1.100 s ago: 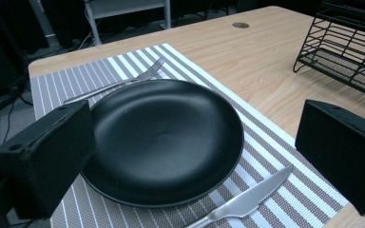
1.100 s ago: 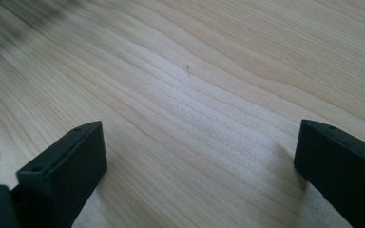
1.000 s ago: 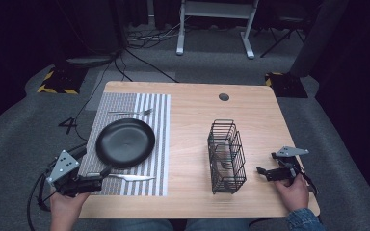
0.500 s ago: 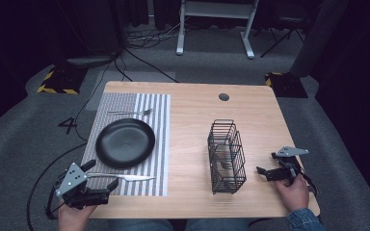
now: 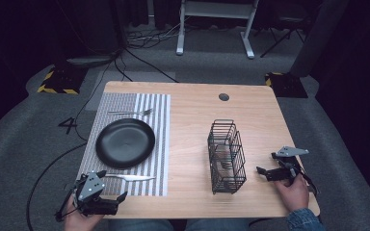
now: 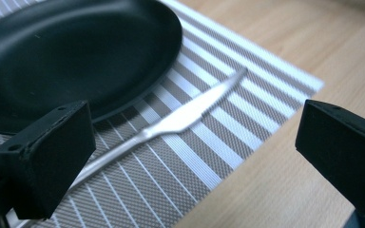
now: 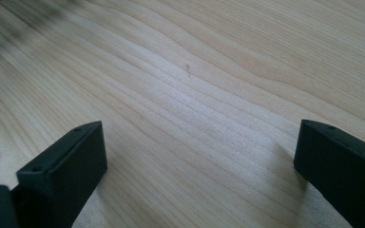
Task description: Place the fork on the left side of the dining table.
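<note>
Left hand-held gripper (image 5: 120,197) hovering jaws apart nr the knife (image 6: 180,118) by black plate (image 5: 125,143); right hand-held gripper (image 5: 261,170) sitting wide apart over bare tabletop (image 7: 195,85).

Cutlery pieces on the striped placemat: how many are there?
2. A fork lies beyond the black plate; a knife lies on its near side. The wire basket may hold more.

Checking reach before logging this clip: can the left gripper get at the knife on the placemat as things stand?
Probably yes. The left gripper is open, and the knife lies flat on the placemat just ahead of its jaws, beside the plate, with nothing between.
</note>
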